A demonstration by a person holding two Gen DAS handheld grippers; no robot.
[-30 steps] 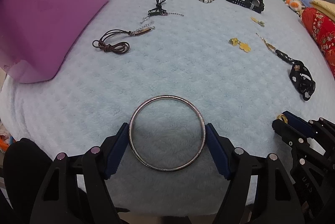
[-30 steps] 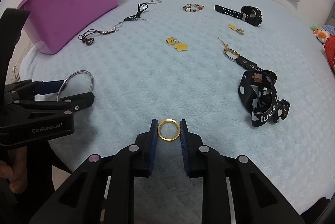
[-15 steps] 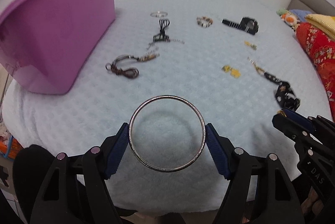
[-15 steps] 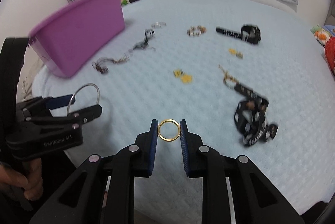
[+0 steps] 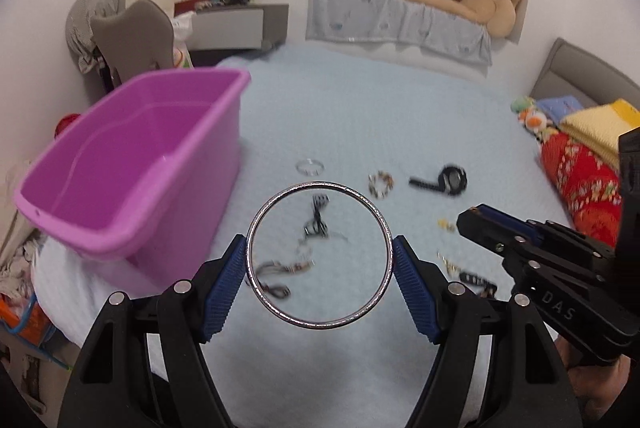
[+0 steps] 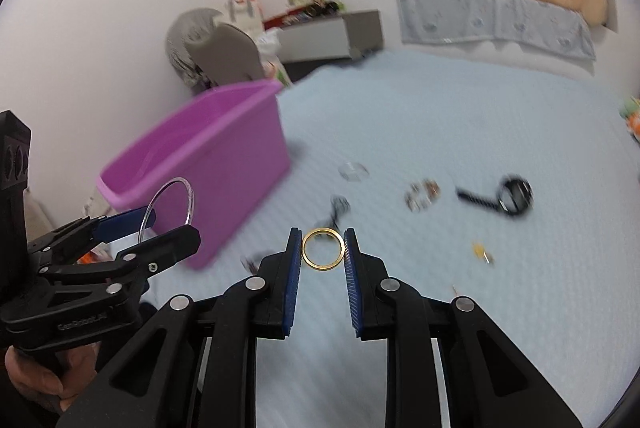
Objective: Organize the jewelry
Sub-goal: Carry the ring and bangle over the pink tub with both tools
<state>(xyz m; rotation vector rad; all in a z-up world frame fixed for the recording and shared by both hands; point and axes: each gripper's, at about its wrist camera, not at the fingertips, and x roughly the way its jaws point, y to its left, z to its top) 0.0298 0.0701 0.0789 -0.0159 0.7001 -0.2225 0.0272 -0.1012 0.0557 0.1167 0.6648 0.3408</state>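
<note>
Pale blue bedding covers the bed, on which a purple bin is set at the left. Above it, the left gripper is held raised and level, clamped on a silver bangle. Beside it, the right gripper is held aloft, pinching a gold ring. Blurred jewelry is scattered on the bed beyond.

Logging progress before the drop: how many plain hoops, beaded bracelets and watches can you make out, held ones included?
Plain hoops: 3 (silver bangle, gold ring, both held; small ring on bed)
Beaded bracelet: 1
Watch: 1
Total: 5; blurred cords, charms uncounted.
</note>
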